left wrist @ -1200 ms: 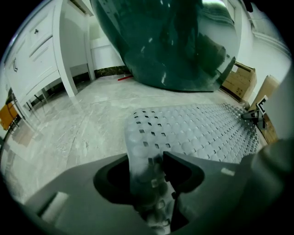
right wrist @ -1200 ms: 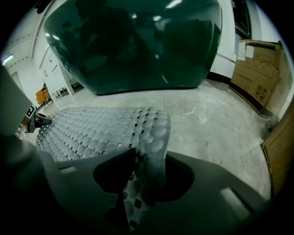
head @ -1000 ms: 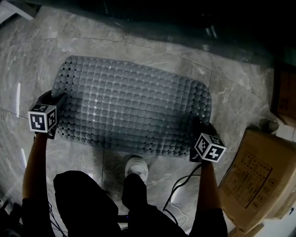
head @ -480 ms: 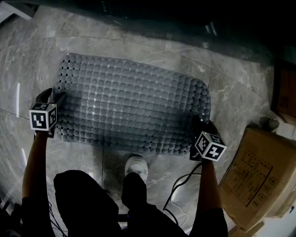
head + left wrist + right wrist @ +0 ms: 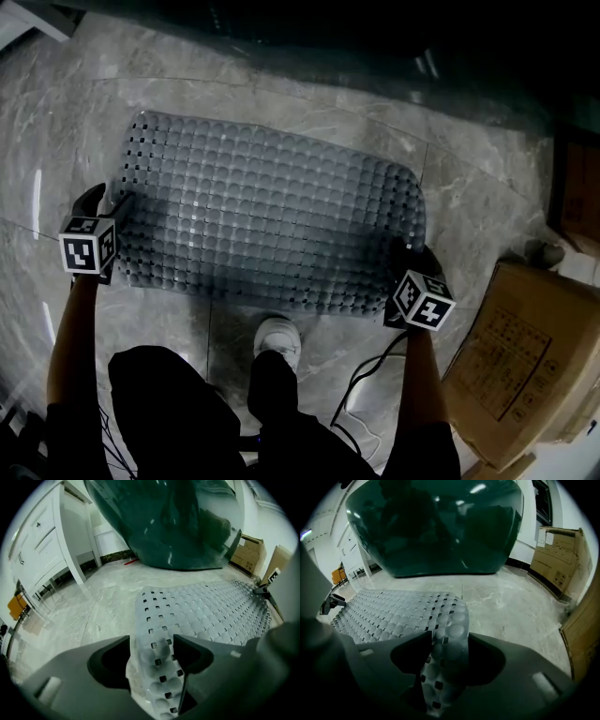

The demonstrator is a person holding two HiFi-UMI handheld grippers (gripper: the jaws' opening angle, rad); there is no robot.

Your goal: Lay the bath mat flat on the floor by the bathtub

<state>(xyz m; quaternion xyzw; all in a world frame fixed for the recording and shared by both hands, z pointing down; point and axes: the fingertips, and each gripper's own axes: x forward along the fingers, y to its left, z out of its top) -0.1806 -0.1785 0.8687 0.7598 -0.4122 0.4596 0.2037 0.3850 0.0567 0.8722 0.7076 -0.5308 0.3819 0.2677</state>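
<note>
The bath mat (image 5: pixel 272 220) lies spread on the marble floor (image 5: pixel 309 112). One long edge runs alongside the dark bathtub (image 5: pixel 328 28); the other long edge faces the person. The body of the mat is flat against the floor. Only the two near corners rise off it, each into a gripper.

Left gripper (image 5: pixel 151 651): positioned at the mat's near left corner and angled down toward the floor. Its fingers (image 5: pixel 110 656) are clamped on the corner. The perforated strip of mat fills the gap and is crumpled against the inner faces on both sides.

Right gripper (image 5: pixel 449 644): positioned at the mat's near right corner, also angled down. Its fingers (image 5: pixel 487 656) have just been opening and stand wide apart. The corner of the mat lies loosely between them, with a dark gap on one side, so the pads do not press on it.

A white shoe (image 5: pixel 277 337) stands on the floor just short of the mat's near edge, between the two arms. A black cable (image 5: pixel 361 375) loops beside it. A cardboard box (image 5: pixel 525 366) sits on the floor to the right, apart from the mat.
</note>
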